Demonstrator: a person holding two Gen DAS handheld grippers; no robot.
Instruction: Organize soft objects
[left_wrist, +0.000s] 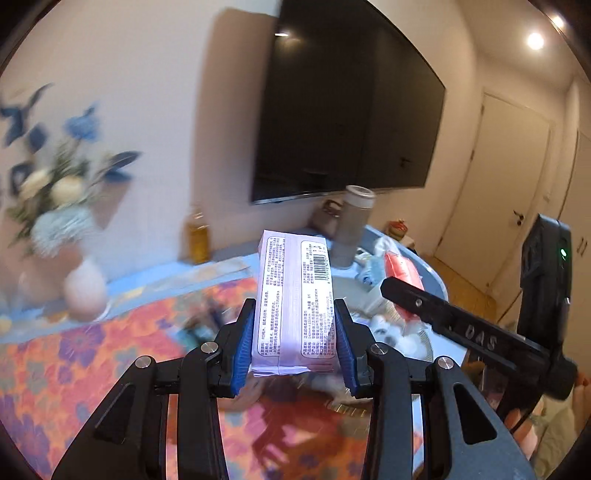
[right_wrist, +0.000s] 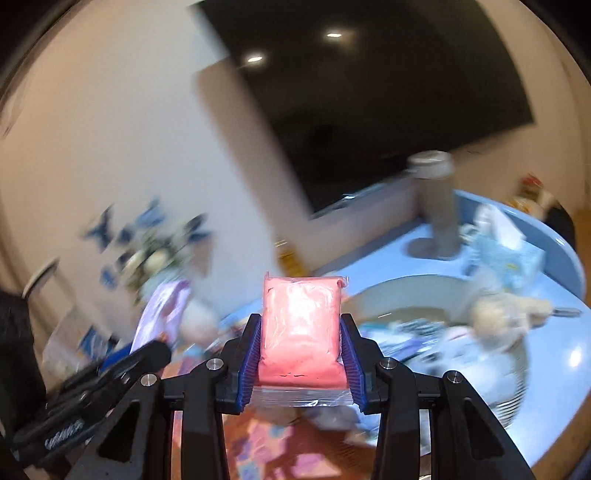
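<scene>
My left gripper (left_wrist: 294, 332) is shut on a pale purple tissue pack (left_wrist: 293, 295) with printed text and a barcode, held upright above the table. My right gripper (right_wrist: 301, 347) is shut on a pink soft pack in clear wrap (right_wrist: 301, 332), also held in the air. In the left wrist view the right gripper (left_wrist: 406, 291) shows at the right with the pink pack (left_wrist: 400, 269). In the right wrist view the left gripper (right_wrist: 140, 354) shows at the lower left with the purple pack (right_wrist: 162, 314).
A blue table carries a floral cloth (left_wrist: 92, 362), a grey tray (right_wrist: 406, 295) of soft packs and a plush toy (right_wrist: 502, 317), a grey flask (left_wrist: 352, 225), an oil bottle (left_wrist: 198, 236) and a flower vase (left_wrist: 85, 291). A dark TV (left_wrist: 343, 110) hangs behind.
</scene>
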